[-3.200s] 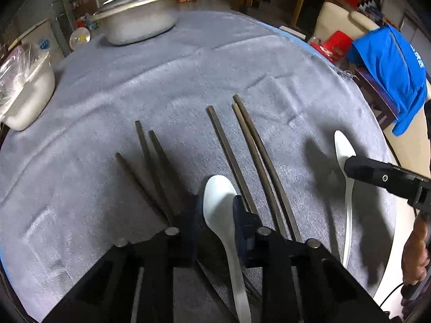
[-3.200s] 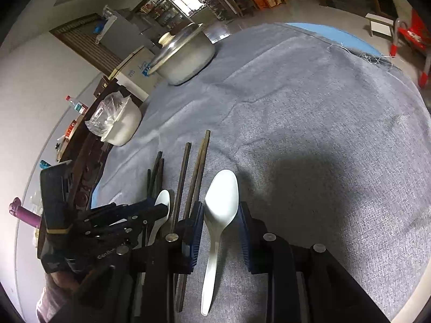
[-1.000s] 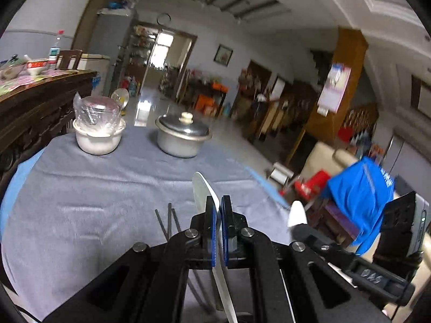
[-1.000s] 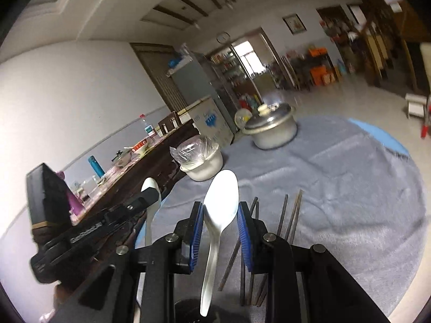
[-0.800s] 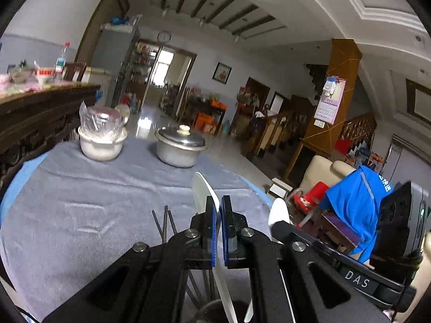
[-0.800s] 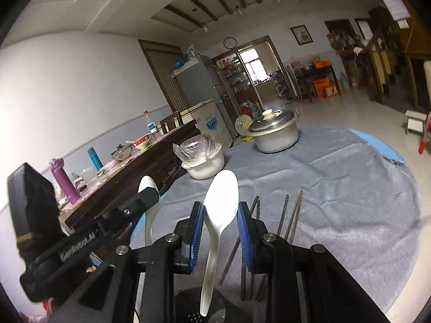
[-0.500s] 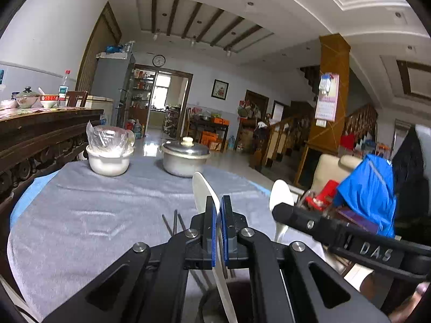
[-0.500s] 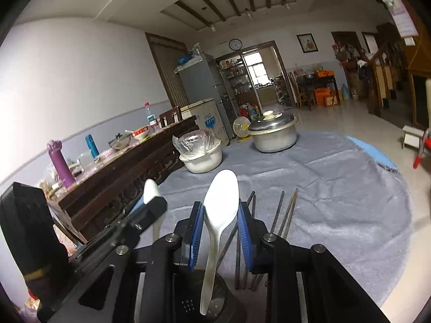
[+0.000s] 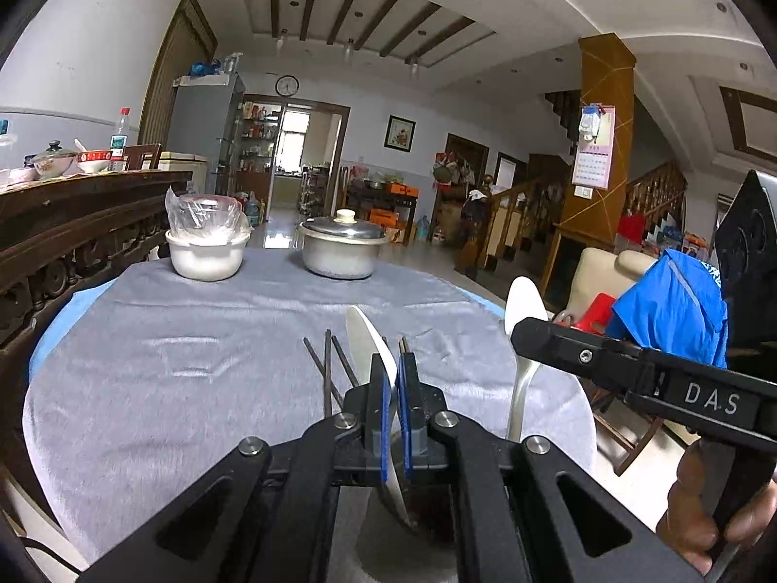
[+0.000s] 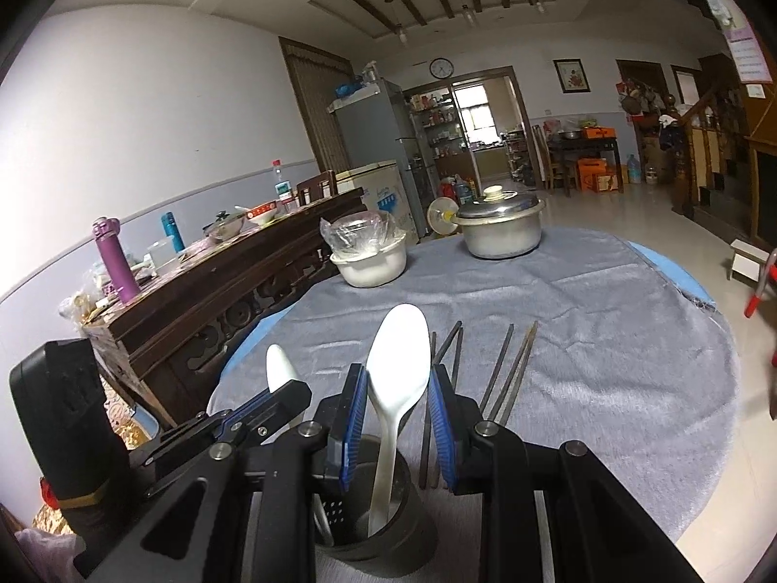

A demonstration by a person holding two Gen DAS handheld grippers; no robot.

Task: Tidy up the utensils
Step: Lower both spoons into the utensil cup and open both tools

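I see open grey cloth (image 10: 631,340) ahead to the right; chopsticks (image 10: 510,369) lie just past the cup (image 10: 388,524), and a pot (image 10: 500,233) and bowl (image 10: 371,257) block the far edge.

Holder (image 10: 388,524) base behind tool bodies

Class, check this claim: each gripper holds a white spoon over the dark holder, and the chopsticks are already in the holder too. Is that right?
Not quite. The chopsticks are not in the holder; the right wrist view shows them lying on the grey cloth. The left gripper and right gripper do each hold a white spoon over it.
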